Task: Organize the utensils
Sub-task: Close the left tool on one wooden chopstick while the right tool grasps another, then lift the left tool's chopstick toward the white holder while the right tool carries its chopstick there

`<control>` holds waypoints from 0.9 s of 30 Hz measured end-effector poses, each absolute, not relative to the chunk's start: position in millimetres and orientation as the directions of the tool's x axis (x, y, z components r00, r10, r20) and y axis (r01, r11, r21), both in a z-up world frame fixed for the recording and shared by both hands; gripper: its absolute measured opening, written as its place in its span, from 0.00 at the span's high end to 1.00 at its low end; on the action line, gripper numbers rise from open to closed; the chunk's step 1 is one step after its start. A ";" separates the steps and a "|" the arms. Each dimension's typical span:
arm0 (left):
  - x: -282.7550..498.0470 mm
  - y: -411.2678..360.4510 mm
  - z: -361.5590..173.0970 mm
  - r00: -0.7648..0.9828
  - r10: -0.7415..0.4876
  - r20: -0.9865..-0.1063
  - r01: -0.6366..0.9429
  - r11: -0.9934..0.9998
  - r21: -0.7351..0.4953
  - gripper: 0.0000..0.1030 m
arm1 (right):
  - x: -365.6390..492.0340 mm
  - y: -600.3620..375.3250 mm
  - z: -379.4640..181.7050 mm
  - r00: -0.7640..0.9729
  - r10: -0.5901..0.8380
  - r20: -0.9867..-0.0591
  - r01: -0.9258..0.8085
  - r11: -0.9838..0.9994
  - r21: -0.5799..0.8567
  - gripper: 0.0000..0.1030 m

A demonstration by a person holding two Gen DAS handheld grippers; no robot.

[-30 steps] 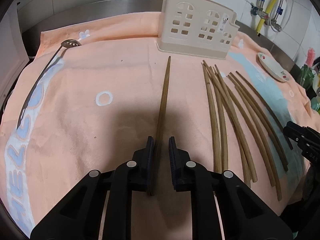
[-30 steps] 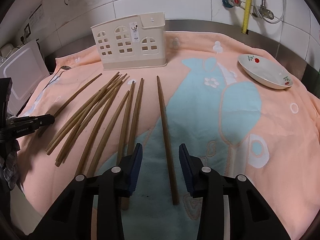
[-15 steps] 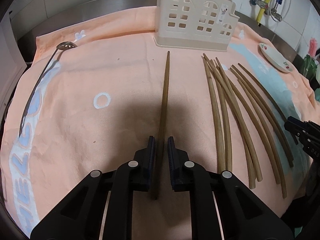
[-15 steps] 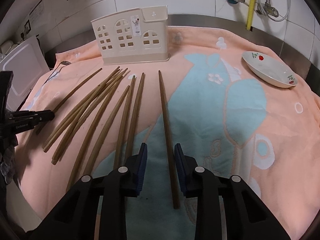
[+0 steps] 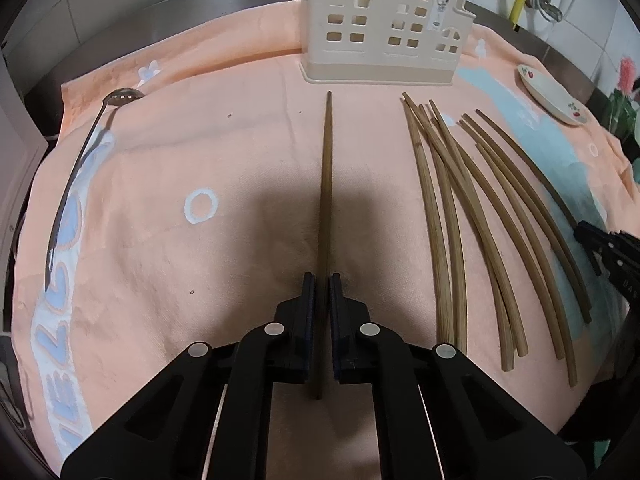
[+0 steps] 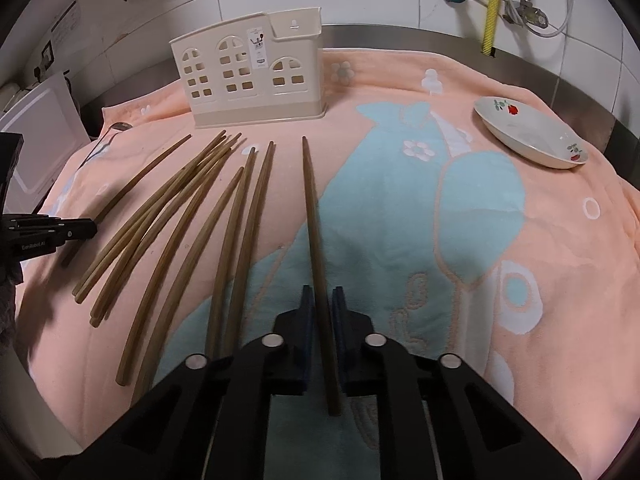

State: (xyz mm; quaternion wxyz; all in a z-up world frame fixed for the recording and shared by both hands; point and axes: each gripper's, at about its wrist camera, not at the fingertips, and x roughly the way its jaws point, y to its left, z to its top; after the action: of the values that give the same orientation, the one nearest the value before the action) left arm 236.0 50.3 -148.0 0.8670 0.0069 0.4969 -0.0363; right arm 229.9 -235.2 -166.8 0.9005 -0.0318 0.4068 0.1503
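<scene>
In the left wrist view, your left gripper (image 5: pixel 322 280) is clamped on the lone chopstick (image 5: pixel 326 184), its jaws having just closed the last bit onto the thick end; the tip points straight at the utensil holder (image 5: pixel 380 36) standing at the far side of the towel (image 5: pixel 160 184). Lift evenly so the long free end does not sag or twist in the pads, then tilt the tip up before you reach the holder's rim. To the left a slotted spoon (image 5: pixel 80 160) lies well apart, so that side is open; to the right the loose chopsticks (image 5: pixel 472 216) fan out, so do not sweep that way. In the right wrist view, your right gripper (image 6: pixel 323 294) has likewise just closed and now grips the rightmost chopstick (image 6: pixel 312 216) near its thick end. The nearest 2 sticks lie just beside your left finger, so rise straight up to avoid dragging them. The floral dish (image 6: pixel 532 136) sits well apart on the right, and the towel between is free. The bench edge is close behind the holder, so approach from above.
</scene>
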 end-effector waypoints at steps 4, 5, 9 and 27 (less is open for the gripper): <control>233.6 50.4 -142.7 0.505 -0.054 -0.861 0.069 0.997 -0.023 0.95 | 224.6 -232.8 -161.7 0.632 0.251 -0.733 -0.305 0.950 0.062 0.93; 233.0 51.0 -140.2 0.510 -0.057 -0.858 0.067 0.997 -0.027 0.95 | 222.7 -232.3 -158.6 0.637 0.256 -0.727 -0.308 0.949 0.064 0.93; 225.4 52.3 -121.8 0.547 -0.058 -0.835 0.063 0.998 -0.028 0.95 | 213.9 -229.9 -138.1 0.675 0.266 -0.688 -0.317 0.947 0.055 0.94; 204.1 47.7 -58.5 0.685 -0.095 -0.722 0.076 0.995 -0.059 0.95 | 203.5 -223.1 -104.5 0.712 0.284 -0.642 -0.337 0.941 0.042 0.96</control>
State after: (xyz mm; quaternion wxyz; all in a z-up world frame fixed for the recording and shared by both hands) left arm 204.1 47.7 -58.5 0.9178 -0.0123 0.3942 -0.0466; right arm 203.5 -223.1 -104.5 0.9245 -0.0389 0.3401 0.1679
